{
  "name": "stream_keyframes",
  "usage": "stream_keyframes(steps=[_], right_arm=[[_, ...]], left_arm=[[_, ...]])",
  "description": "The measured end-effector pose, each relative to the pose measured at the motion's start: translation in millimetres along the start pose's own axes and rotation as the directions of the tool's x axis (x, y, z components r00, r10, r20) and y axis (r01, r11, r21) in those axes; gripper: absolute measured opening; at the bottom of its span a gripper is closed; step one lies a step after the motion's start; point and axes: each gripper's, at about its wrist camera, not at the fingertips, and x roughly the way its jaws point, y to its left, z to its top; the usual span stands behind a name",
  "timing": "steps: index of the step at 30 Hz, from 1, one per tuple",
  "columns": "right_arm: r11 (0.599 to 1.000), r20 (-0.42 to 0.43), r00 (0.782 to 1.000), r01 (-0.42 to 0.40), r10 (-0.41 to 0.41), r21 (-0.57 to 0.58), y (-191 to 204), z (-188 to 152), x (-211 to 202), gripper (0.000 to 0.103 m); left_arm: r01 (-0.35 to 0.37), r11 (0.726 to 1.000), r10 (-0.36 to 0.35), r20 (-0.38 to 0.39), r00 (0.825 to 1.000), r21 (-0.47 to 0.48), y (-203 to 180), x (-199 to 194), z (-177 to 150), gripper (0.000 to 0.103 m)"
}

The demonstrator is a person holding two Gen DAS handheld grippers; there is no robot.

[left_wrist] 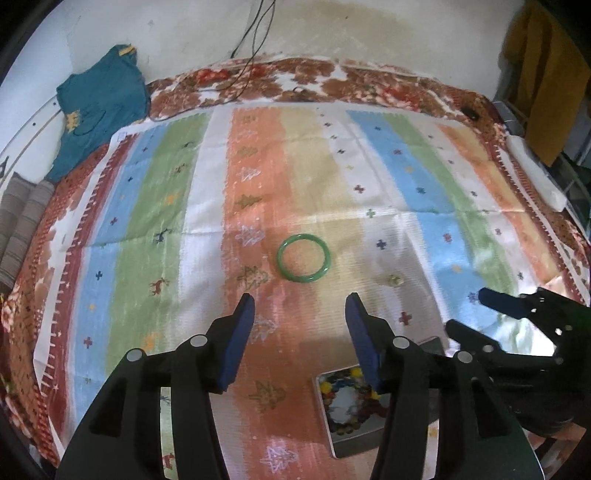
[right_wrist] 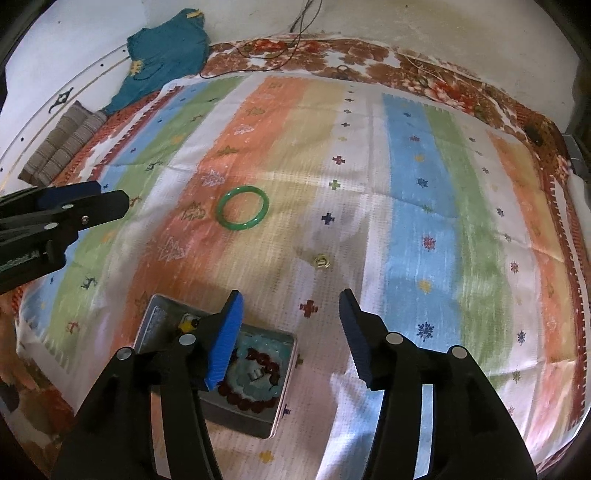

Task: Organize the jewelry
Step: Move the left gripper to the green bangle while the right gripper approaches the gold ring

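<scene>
The left gripper [left_wrist: 300,306] stands part open over the cloth, nothing between its blue pads [left_wrist: 236,343]. In the right wrist view it enters at 9 o'clock. The right gripper [right_wrist: 290,304] is likewise part open and holds nothing; its left pad hangs over the tin.

From the left wrist view, going left to right: striped cushions [left_wrist: 22,218] lie at 9 o'clock by the wall, and a teal shirt [left_wrist: 99,107] sits at 10 o'clock against it. A striped cloth [left_wrist: 177,177] with bands of blue, green, white, orange and tan, dotted with small trees, deer and crosses, covers most of a bed; a brown floral sheet [left_wrist: 332,79] shows around its edges. Dark cables [left_wrist: 255,40] hang down the stained white wall [left_wrist: 388,33] at 12 o'clock. A mustard garment [left_wrist: 546,77] hangs at 2 o'clock, with a white object [left_wrist: 535,173] on the bed's edge below it.

The green bangle [left_wrist: 303,259] lies flat on the cloth just ahead of the left gripper, at its 12 o'clock, apart from both pads. A small gold trinket [left_wrist: 396,279] lies on the cloth to the bangle's right, at 4 o'clock of it. The open metal tin [left_wrist: 347,448] sits at 6 o'clock, close under the grippers, with beaded bracelets [right_wrist: 258,384] inside, dark red, pale blue and yellow.
</scene>
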Motion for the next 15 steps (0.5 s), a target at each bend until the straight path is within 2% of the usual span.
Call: stream_keyframes(steps=[6, 15], right_arm=[[1.0, -0.033, 0.999, 0.018, -0.018, 0.011, -2.1, 2.4, 13.4, 0.058], [0.999, -0.041, 0.998, 0.041, -0.039, 0.027, -7.6, 8.2, 25.2, 0.06]], left_arm=[[-0.034, 0.999, 0.034, -0.026, 0.999, -0.003, 3.8, 21.4, 7.7, 0.053], [-0.045, 0.999, 0.043, -0.065, 0.997, -0.03, 7.4, 46.7, 17.1, 0.057]])
